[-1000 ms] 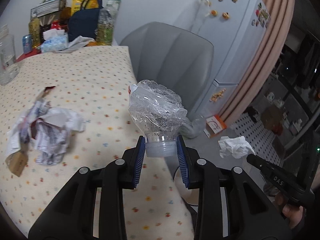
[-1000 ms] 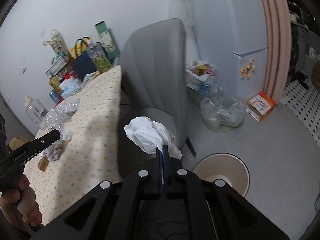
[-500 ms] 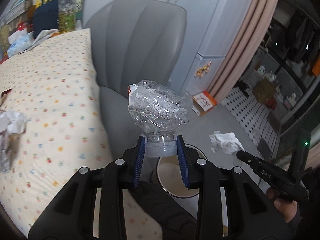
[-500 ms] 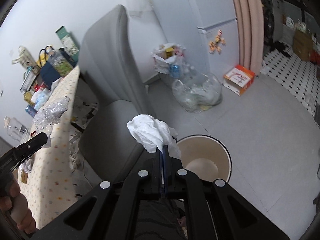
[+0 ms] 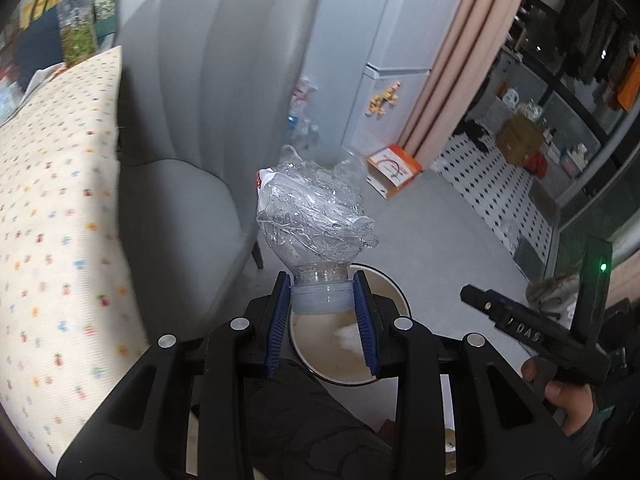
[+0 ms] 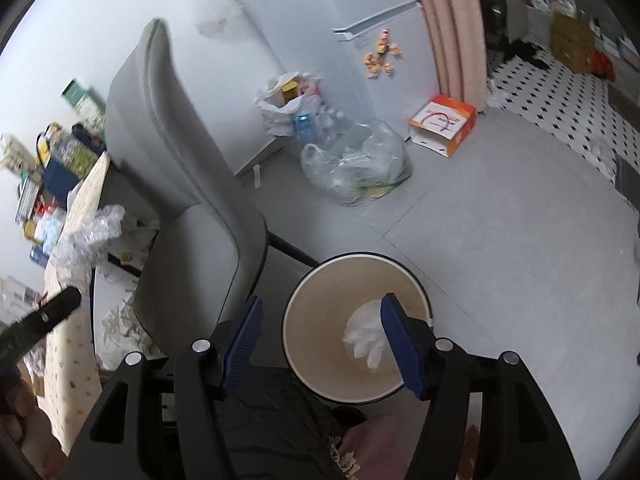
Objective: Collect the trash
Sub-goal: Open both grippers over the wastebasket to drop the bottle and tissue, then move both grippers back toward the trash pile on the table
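Left gripper [image 5: 322, 312] clamped on the cap end of a crushed clear plastic bottle [image 5: 314, 216]: blue pads [image 5: 280, 312] press the pale translucent cap from both sides, the crumpled body sticks out past the fingertips, a scrap of red-and-white label at its upper left edge. Bottle hangs over the round cream trash bin [image 5: 396, 292] on the grey floor, beside the grey chair [image 5: 208, 92]

Right gripper [image 6: 320, 320] jaws opening, nothing pressed between them. Crumpled white tissue [image 6: 364, 332] sits inside the bin [image 6: 304, 292], seen just past the right-hand blue pad; can't tell if it's at rest or mid-fall. Bin interior otherwise bare, cream walls, dark rim

Polka-dot tablecloth [image 5: 52, 200] left of the chair
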The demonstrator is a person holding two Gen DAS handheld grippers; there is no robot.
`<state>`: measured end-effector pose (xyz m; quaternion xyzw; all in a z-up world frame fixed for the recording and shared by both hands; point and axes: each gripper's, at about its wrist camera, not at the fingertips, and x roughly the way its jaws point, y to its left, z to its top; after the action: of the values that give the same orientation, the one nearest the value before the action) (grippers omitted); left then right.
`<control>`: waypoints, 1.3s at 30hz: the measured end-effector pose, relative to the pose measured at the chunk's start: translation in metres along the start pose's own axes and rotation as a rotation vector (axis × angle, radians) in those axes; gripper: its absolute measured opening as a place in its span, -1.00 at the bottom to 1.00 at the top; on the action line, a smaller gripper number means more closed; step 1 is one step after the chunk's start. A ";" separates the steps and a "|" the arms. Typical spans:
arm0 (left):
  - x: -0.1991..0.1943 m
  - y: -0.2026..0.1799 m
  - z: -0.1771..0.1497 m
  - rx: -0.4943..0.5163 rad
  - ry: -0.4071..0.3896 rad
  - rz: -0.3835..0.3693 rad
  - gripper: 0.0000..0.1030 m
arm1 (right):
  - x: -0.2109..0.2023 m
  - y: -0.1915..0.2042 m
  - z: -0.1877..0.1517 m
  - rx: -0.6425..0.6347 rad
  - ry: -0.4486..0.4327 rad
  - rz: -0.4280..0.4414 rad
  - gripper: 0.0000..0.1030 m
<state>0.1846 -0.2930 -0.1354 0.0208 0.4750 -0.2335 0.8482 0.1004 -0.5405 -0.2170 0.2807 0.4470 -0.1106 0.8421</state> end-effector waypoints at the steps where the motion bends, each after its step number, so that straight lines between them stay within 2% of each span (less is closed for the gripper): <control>1: 0.004 -0.004 0.000 0.009 0.009 -0.007 -0.39 | -0.001 -0.006 0.001 0.012 -0.005 -0.009 0.19; 16: 0.060 -0.060 -0.003 0.098 0.149 -0.088 -0.38 | -0.021 -0.053 0.013 0.082 -0.055 -0.055 0.24; 20: 0.081 -0.078 -0.005 0.129 0.235 -0.116 -0.36 | -0.024 -0.060 0.014 0.098 -0.059 -0.062 0.24; 21: 0.084 -0.081 -0.004 0.130 0.250 -0.112 -0.28 | -0.024 -0.062 0.014 0.100 -0.060 -0.063 0.24; 22: 0.086 -0.082 -0.003 0.127 0.257 -0.109 0.17 | -0.025 -0.063 0.015 0.104 -0.063 -0.065 0.24; 23: 0.085 -0.082 -0.002 0.116 0.245 -0.109 0.50 | -0.027 -0.064 0.015 0.106 -0.065 -0.067 0.24; 34: 0.024 -0.036 0.019 0.017 0.077 -0.073 0.71 | -0.030 -0.045 0.019 0.075 -0.075 -0.050 0.24; 39: -0.010 -0.008 0.021 -0.036 0.004 -0.043 0.80 | -0.037 -0.025 0.018 0.035 -0.086 -0.036 0.38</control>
<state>0.1937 -0.3015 -0.1143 -0.0045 0.4812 -0.2430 0.8422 0.0813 -0.5736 -0.1880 0.2821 0.4132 -0.1455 0.8535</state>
